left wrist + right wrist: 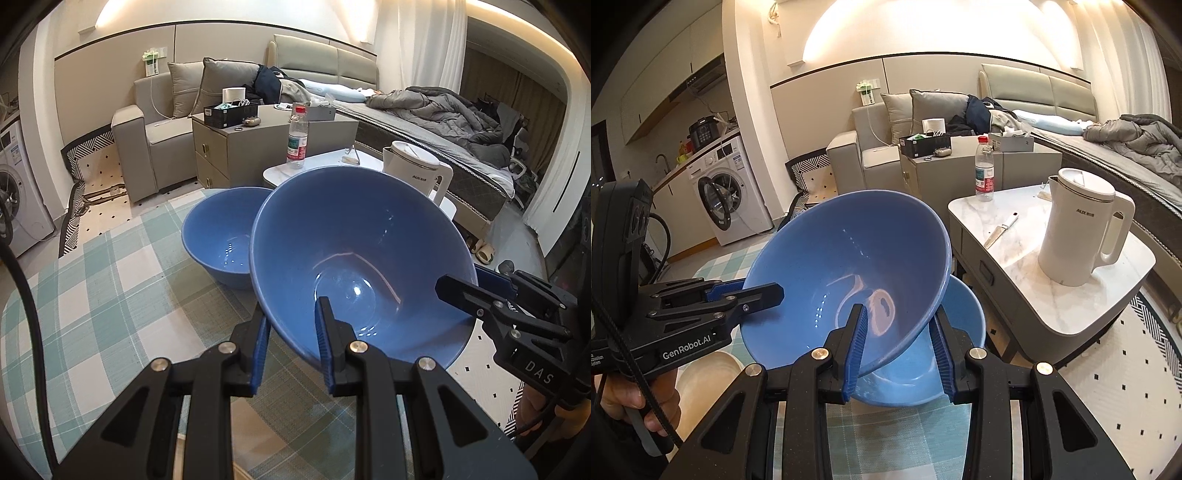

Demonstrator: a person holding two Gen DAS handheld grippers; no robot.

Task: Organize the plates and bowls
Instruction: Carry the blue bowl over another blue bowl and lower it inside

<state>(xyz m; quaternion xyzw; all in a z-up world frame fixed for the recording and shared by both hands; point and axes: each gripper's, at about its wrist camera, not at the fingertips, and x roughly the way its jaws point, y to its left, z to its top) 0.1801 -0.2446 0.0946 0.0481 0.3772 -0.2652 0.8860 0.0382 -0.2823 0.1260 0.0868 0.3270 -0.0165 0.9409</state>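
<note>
Both grippers hold one tilted blue bowl [362,254] [846,258] above the green checked tablecloth [122,295]. My left gripper [291,347] is shut on its near rim, one finger inside and one outside. The right gripper [461,291] clamps the rim on the bowl's right side. In the right wrist view my right gripper [899,345] straddles the bowl's lower rim, and the left gripper [768,291] grips the rim at the left. A second blue bowl [221,236] [964,317] rests upright on the cloth, partly hidden under the held one.
A marble-topped side table [1015,240] stands beside the cloth with a white kettle [1082,229], a water bottle [983,170] and a knife [1001,230]. A pale plate [709,373] lies under the left gripper. A person's hand [628,398] holds that gripper's handle.
</note>
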